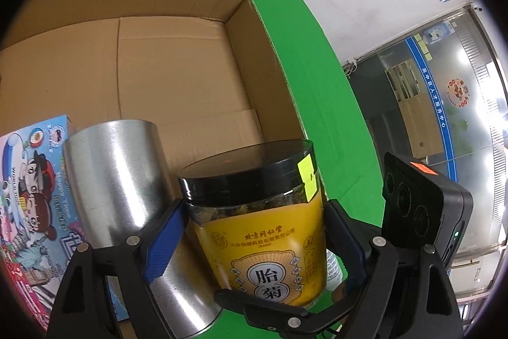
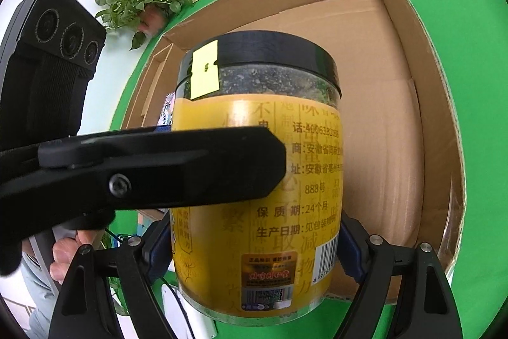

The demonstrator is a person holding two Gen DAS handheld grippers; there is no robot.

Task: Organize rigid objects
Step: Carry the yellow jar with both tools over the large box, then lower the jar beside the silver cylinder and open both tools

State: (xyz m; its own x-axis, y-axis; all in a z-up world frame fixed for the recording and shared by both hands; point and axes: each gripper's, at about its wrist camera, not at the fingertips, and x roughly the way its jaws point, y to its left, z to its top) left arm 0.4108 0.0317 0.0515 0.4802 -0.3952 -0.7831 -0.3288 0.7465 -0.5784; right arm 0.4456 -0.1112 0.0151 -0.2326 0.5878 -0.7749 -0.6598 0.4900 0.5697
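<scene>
Cardboard box (image 1: 190,69) already holds a steel can (image 1: 120,180) and picture box (image 1: 35,189) at its near wall, while I have both left gripper (image 1: 254,231) and right gripper (image 2: 254,247) clamped on the chrysanthemum tea jar (image 1: 263,231) above its near edge, not yet placed, I judge.

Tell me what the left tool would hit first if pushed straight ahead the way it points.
The left tool already holds the yellow jar. Straight ahead, jar first, it would probably meet the cardboard box, its floor or far wall; depth is unclear.
</scene>
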